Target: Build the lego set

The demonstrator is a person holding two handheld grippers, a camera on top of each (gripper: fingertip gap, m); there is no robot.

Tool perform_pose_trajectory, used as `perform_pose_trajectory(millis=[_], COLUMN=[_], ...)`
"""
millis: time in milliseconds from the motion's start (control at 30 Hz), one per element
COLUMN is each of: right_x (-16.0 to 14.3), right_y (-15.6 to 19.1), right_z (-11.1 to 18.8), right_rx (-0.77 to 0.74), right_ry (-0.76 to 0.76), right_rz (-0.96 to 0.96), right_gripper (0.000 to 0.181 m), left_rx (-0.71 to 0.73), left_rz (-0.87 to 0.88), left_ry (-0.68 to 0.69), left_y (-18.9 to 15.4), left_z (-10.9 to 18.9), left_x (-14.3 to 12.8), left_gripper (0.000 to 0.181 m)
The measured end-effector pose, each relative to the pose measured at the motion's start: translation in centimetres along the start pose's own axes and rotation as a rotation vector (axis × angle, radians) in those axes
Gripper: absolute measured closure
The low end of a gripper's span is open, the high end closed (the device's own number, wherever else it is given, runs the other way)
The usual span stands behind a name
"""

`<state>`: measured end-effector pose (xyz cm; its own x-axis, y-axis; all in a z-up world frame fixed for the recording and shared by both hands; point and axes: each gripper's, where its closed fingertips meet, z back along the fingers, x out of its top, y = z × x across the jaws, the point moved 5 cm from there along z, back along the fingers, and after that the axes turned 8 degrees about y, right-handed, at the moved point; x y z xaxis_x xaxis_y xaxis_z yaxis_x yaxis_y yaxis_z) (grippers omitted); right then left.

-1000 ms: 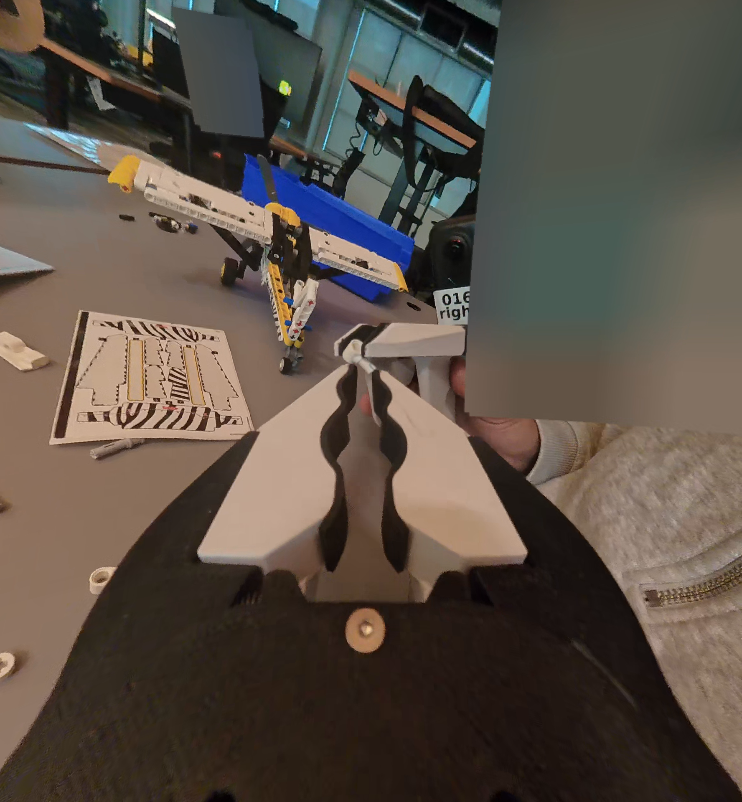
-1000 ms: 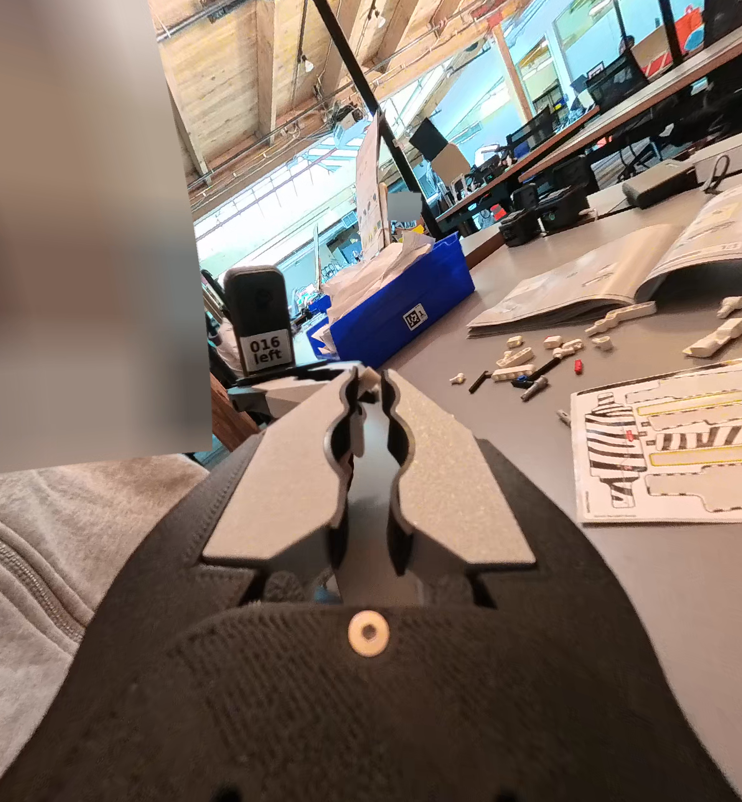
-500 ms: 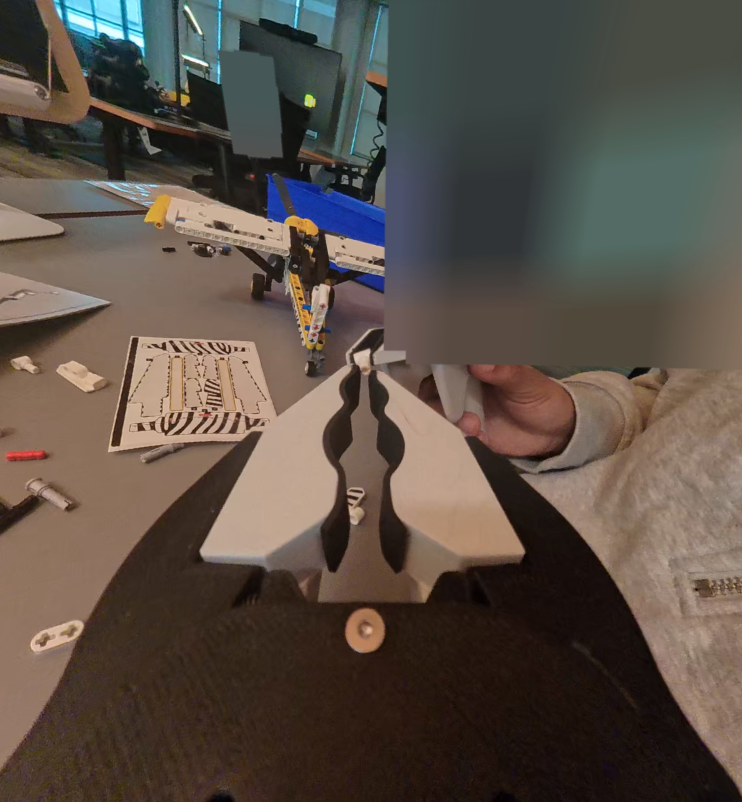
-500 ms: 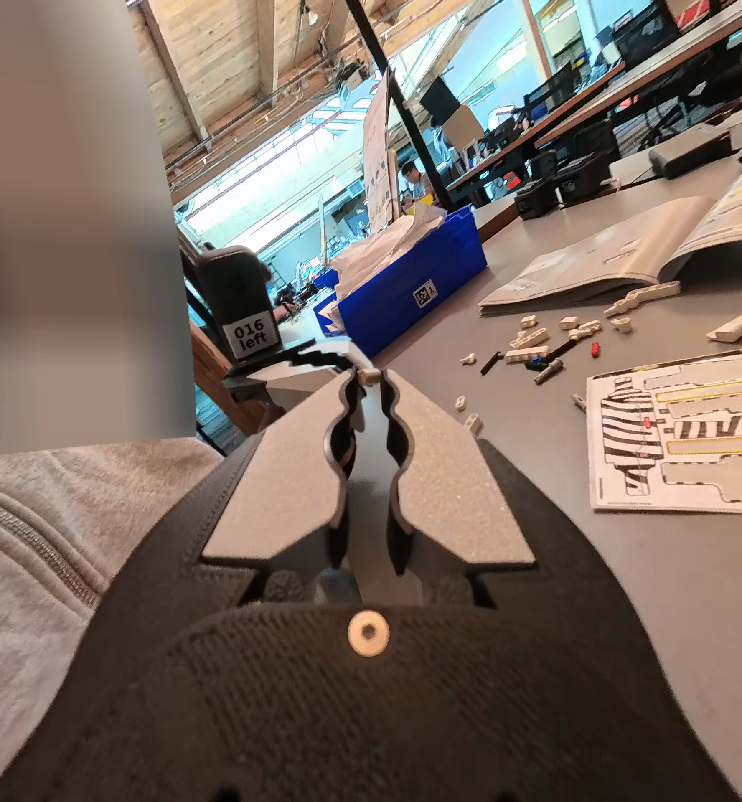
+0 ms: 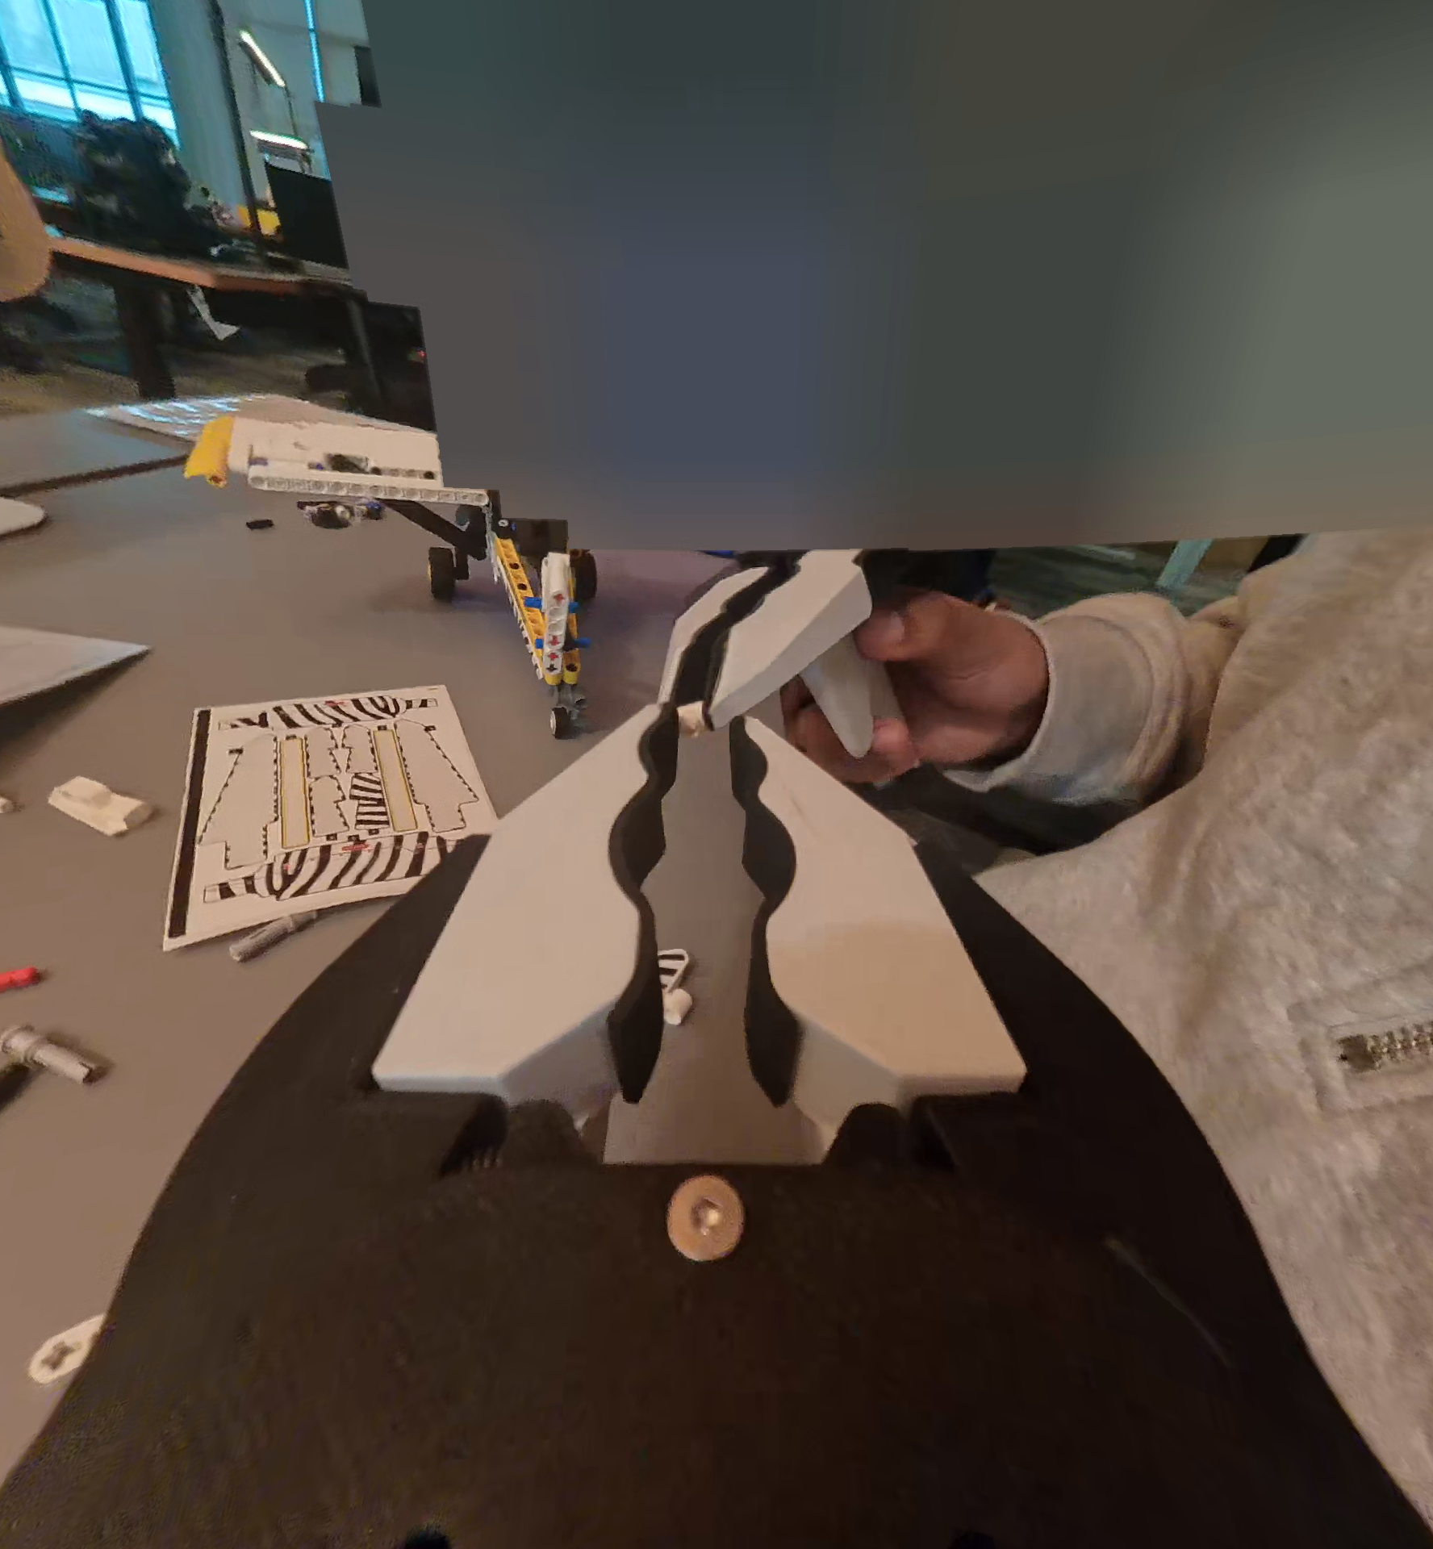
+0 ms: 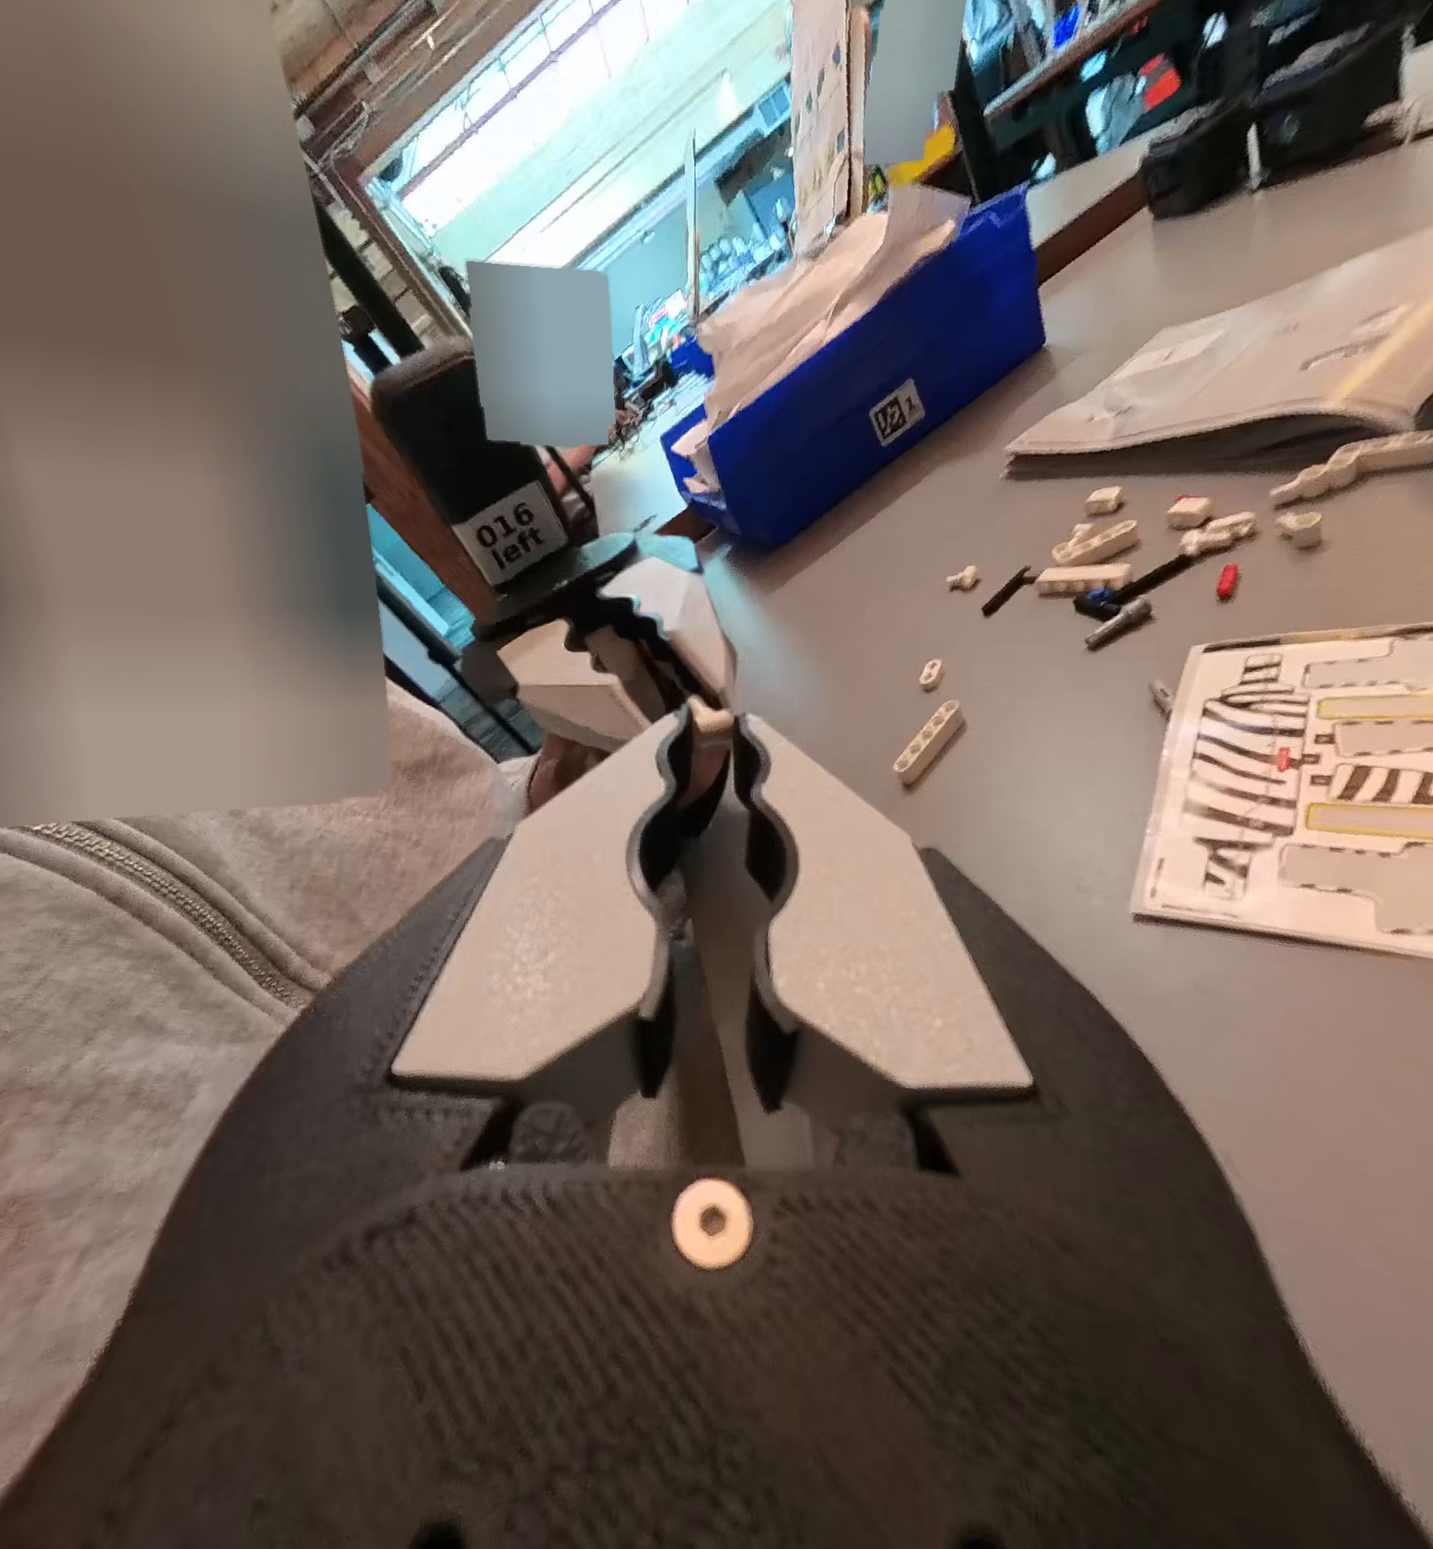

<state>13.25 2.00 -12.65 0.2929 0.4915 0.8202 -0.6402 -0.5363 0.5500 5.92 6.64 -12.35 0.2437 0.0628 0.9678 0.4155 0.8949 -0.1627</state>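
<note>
My right gripper [image 6: 709,731] is shut on a small white lego piece [image 6: 709,721] at its tips. My left gripper [image 5: 699,727] meets it tip to tip, with its jaws a little apart around the same piece [image 5: 690,719]. The right gripper [image 5: 700,708] also shows in the left wrist view, held by a hand. The left gripper [image 6: 700,700] also shows in the right wrist view. Both are held above the grey table's near edge [image 5: 193,1131]. The partly built white, yellow and black lego plane [image 5: 520,578] stands farther back. A small zebra-striped piece [image 5: 671,968] lies under my left fingers.
A zebra sticker sheet [image 5: 319,805] lies left of my left gripper and also shows in the right wrist view [image 6: 1325,788]. Loose lego pieces [image 6: 1115,553], a white beam [image 6: 931,742], an open instruction booklet [image 6: 1283,369] and a blue bin [image 6: 864,419] lie beyond. A grey-sleeved person sits close. My left and right fingertips are right by each other.
The two grippers came together tip to tip over the table edge. My left jaws have widened slightly. The right gripper now tilts down towards the left's tips.
</note>
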Motion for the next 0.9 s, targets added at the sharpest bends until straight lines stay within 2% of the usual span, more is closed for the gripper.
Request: perform_pose_trajectory(millis=[200,300,333,400,467,533,667,900], right_x=[-0.3,-0.4,-0.3,0.2,0.7,0.6,0.2,0.4], right_y=[0.0,0.1,0.2,0.6,1.2,1.7,2.1,2.0], right_z=[0.1,0.2,0.3,0.8,1.5,1.8,1.3,0.5], right_rx=[0.111,0.126,0.125,0.120,0.090,0.036,-0.027,0.037], right_ry=[0.067,0.057,0.045,-0.016,-0.072,-0.048,0.086,0.137], right_rz=[-0.148,-0.114,-0.076,0.060,0.263,0.464,0.703,0.713], right_gripper=[0.174,0.174,0.173,0.158,0.149,0.142,0.151,0.172], left_rx=[0.046,0.029,0.008,-0.055,-0.156,-0.269,-0.374,-0.410], left_rz=[-0.125,-0.107,-0.076,0.021,0.160,0.298,0.398,0.392], left_ry=[0.056,0.051,0.043,-0.002,-0.066,-0.121,-0.140,-0.099], left_y=[-0.5,-0.5,-0.5,-0.3,0.1,0.6,0.9,0.3], left_z=[0.0,0.1,0.1,0.3,0.6,0.8,0.8,0.1], left_x=[-0.3,-0.4,-0.3,-0.1,0.0,0.0,-0.2,-0.4], left_gripper=[0.179,0.179,0.179,0.179,0.179,0.179,0.179,0.179])
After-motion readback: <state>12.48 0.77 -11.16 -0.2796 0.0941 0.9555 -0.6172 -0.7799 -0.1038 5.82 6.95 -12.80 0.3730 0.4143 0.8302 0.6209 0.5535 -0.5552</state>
